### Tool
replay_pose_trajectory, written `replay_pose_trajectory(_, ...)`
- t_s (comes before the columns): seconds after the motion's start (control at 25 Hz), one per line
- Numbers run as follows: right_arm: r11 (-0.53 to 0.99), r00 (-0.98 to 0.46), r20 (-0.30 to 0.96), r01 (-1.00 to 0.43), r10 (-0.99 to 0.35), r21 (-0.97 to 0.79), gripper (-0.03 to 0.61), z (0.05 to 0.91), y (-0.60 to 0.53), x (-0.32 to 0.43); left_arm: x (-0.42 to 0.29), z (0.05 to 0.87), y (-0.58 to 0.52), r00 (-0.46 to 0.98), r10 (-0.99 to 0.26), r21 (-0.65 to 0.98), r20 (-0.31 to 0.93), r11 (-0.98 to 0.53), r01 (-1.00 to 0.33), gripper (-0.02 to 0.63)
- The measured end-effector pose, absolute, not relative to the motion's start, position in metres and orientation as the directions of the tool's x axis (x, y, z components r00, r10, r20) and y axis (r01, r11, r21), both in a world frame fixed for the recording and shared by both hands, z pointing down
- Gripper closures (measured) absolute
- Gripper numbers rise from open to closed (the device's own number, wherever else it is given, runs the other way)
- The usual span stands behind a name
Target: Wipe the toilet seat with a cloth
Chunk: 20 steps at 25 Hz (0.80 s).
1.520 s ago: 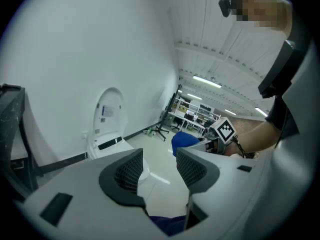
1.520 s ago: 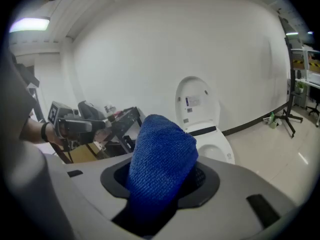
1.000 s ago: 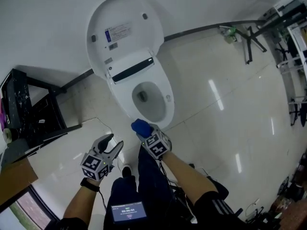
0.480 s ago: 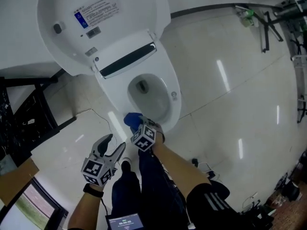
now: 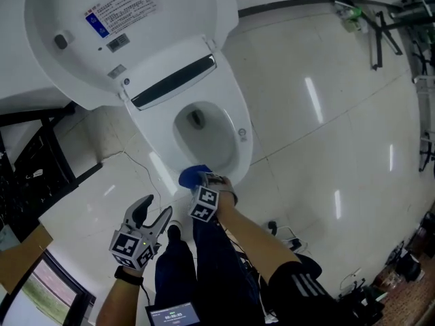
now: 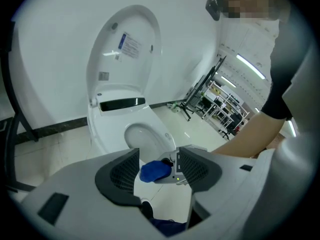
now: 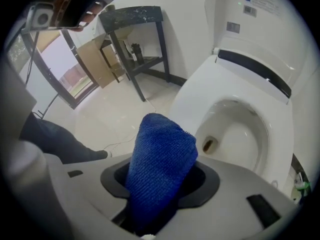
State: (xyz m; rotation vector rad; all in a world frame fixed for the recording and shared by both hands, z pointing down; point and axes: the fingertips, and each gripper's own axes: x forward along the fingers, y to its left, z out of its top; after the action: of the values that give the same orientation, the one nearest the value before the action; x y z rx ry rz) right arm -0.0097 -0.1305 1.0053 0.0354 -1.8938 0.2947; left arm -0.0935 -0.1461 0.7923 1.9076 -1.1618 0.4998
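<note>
A white toilet stands with its lid [image 5: 122,32] raised against the wall and its seat [image 5: 234,128] down around the bowl. A folded blue cloth [image 5: 193,176] [image 7: 159,164] [image 6: 155,170] sits clamped in my right gripper [image 5: 202,180] [image 7: 160,184], which hovers at the seat's front rim, close to it; contact cannot be judged. My left gripper [image 5: 151,212] [image 6: 159,170] hangs lower left over the floor, jaws open and empty.
A black metal stand [image 5: 37,165] [image 7: 132,19] is left of the toilet, with a cardboard box [image 5: 20,257] near it. A thin white cable [image 5: 146,175] lies on the tiled floor. Racks [image 5: 414,39] and a folded black frame stand at the far right. The person's legs [image 5: 204,263] are below.
The view has closed in on the toilet. My right gripper with the blue cloth has moved forward to the seat's front rim. The left gripper has kept its place, open.
</note>
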Motion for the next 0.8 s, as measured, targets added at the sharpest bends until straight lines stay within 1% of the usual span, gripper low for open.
replay_pose_trajectory(0.16,0.961,-0.272,0.955,-0.208,0.122,-0.182,0.357,1.010,-0.123,0.062,-0.076,0.785,-0.157,0.526,-0.528,0.449,0.667,-0.277,-0.849,0.356)
replay_pose_trajectory(0.28,0.959,-0.226,0.971,-0.249,0.080,-0.137,0.357,1.010,-0.133,0.109,-0.068,0.785,-0.161,0.538,-0.532,0.460,0.654,-0.285,-0.841,0.356)
replay_pose_trajectory(0.4,0.962,-0.169,0.985,-0.260,0.032,-0.076,0.354,1.011,-0.150,0.144,-0.058,0.784,-0.159,0.551,-0.525,0.465,0.649,-0.300,-0.833,0.356)
replay_pose_trajectory(0.6,0.957,-0.112,0.994,-0.289,-0.021,-0.012,0.350,1.010,-0.171,0.170,-0.050,0.782,-0.152,0.561,-0.504,0.465,0.657,-0.315,-0.828,0.356)
replay_pose_trajectory(0.72,0.944,-0.129,0.991,-0.328,-0.034,-0.010,0.356,1.008,-0.171,0.168,-0.050,0.779,-0.149,0.559,-0.502,0.458,0.660,-0.321,-0.829,0.356)
replay_pose_trajectory(0.8,0.920,-0.172,0.983,-0.391,-0.058,-0.014,0.357,1.001,-0.173,0.164,-0.050,0.776,-0.147,0.560,-0.505,0.456,0.657,-0.325,-0.828,0.356)
